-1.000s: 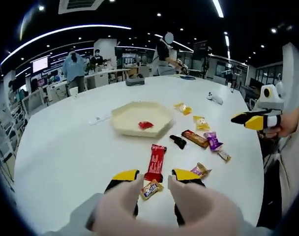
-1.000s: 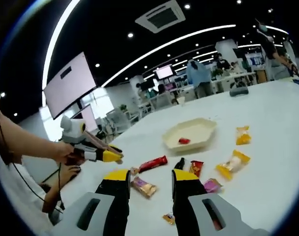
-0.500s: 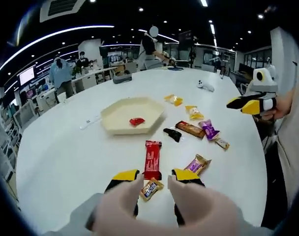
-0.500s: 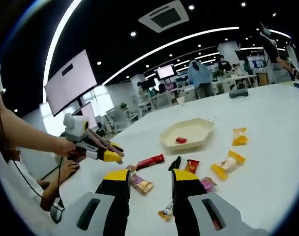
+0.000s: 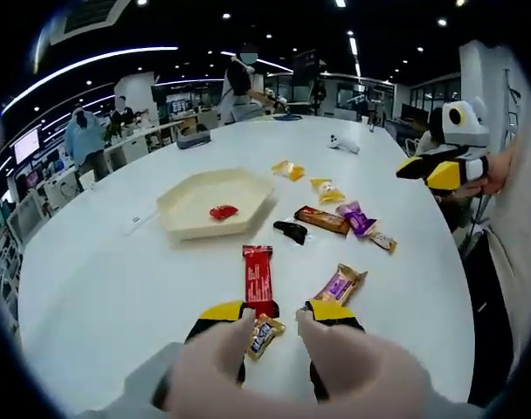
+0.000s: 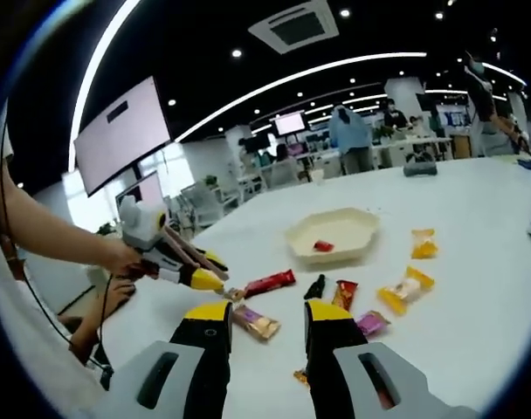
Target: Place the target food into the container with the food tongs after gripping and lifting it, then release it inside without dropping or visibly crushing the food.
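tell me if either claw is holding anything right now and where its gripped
Nothing is held. The left claw is open over a small snack packet on the table; the right claw is open and empty.

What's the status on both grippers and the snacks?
Left gripper open over small snack. Right gripper open, empty. Tray holds one red piece.

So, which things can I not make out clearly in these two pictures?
- Left gripper view: the small wrapped candy lies between the left gripper jaws, partly hidden; its label is too small.
- Both views: the red piece in the tray is too small to identify.
- Right gripper view: a snack is half hidden behind the right gripper.
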Motion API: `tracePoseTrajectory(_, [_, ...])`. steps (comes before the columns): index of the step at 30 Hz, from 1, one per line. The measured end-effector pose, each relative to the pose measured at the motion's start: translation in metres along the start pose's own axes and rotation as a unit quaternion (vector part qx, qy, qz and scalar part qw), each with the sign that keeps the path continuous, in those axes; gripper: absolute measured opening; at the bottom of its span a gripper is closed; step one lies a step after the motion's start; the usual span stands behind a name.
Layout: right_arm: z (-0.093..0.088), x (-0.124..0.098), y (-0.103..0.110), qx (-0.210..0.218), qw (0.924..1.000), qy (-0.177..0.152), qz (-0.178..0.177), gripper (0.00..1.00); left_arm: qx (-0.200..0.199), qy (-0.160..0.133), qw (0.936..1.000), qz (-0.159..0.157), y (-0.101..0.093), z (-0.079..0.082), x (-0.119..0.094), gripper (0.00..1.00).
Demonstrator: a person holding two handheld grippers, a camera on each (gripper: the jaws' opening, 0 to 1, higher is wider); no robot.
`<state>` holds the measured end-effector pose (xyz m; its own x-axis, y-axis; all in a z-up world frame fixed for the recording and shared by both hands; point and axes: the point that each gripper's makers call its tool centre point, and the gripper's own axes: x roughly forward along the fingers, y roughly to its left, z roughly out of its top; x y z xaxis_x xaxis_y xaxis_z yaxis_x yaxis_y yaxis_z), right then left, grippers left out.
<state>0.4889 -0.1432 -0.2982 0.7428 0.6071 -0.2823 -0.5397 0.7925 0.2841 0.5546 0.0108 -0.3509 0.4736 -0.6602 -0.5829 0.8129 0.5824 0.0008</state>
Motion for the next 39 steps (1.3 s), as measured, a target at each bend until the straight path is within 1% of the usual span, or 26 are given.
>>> tracePoseTrajectory(3, [0.0, 0.0, 0.001, -0.006, 0.9999, 0.006, -0.007, 0.32, 0.003, -0.002, 1.0, -0.004, 0.001, -0.002, -0.001, 0.25])
tracePoseTrajectory(5, [0.003, -0.002, 0.003, -0.018, 0.9998, 0.008, -0.008, 0.32, 0.008, -0.007, 0.9999, -0.009, 0.005, -0.003, -0.001, 0.25])
tracePoseTrajectory(7, [0.002, -0.003, 0.0, -0.03, 0.9994, 0.012, -0.012, 0.32, 0.01, -0.012, 0.9998, -0.008, 0.008, -0.002, 0.0, 0.25])
tracePoseTrajectory(12, [0.004, -0.002, -0.004, -0.02, 0.9994, 0.013, -0.024, 0.32, 0.012, -0.021, 0.9997, -0.01, 0.011, 0.002, 0.001, 0.25])
tracePoseTrajectory(17, [0.002, 0.0, -0.004, -0.038, 0.9987, 0.021, -0.026, 0.32, 0.023, -0.024, 0.9994, -0.011, 0.015, 0.002, 0.002, 0.25])
tracePoseTrajectory(22, [0.007, 0.003, -0.014, -0.032, 0.9986, 0.019, -0.036, 0.32, 0.026, -0.025, 0.9993, -0.013, 0.021, 0.004, 0.002, 0.25])
tracePoseTrajectory(26, [0.005, 0.005, -0.012, -0.032, 0.9985, 0.025, -0.037, 0.32, 0.027, -0.028, 0.9992, -0.013, 0.024, 0.004, 0.002, 0.25])
tracePoseTrajectory(28, [0.003, 0.006, -0.011, -0.028, 0.9984, 0.033, -0.035, 0.32, 0.008, -0.051, 0.9985, -0.019, 0.026, 0.012, 0.005, 0.25])
tracePoseTrajectory(29, [0.003, 0.007, -0.011, -0.029, 0.9984, 0.035, -0.034, 0.32, 0.013, -0.049, 0.9986, -0.017, 0.028, 0.013, 0.005, 0.25])
tracePoseTrajectory(31, [0.006, 0.009, -0.012, -0.041, 0.9979, 0.034, -0.036, 0.32, 0.009, -0.056, 0.9981, -0.024, 0.025, 0.016, 0.007, 0.25])
tracePoseTrajectory(33, [0.008, 0.009, -0.013, -0.034, 0.9982, 0.029, -0.04, 0.32, 0.015, -0.049, 0.998, -0.038, 0.02, 0.015, 0.008, 0.25])
tracePoseTrajectory(35, [0.006, 0.006, -0.014, -0.032, 0.9982, 0.029, -0.042, 0.32, 0.039, -0.023, 0.9977, -0.049, 0.015, 0.007, 0.011, 0.25])
tracePoseTrajectory(39, [-0.006, 0.003, -0.021, -0.023, 0.9978, 0.039, -0.048, 0.32, 0.032, -0.024, 0.9979, -0.051, 0.017, 0.006, 0.015, 0.25])
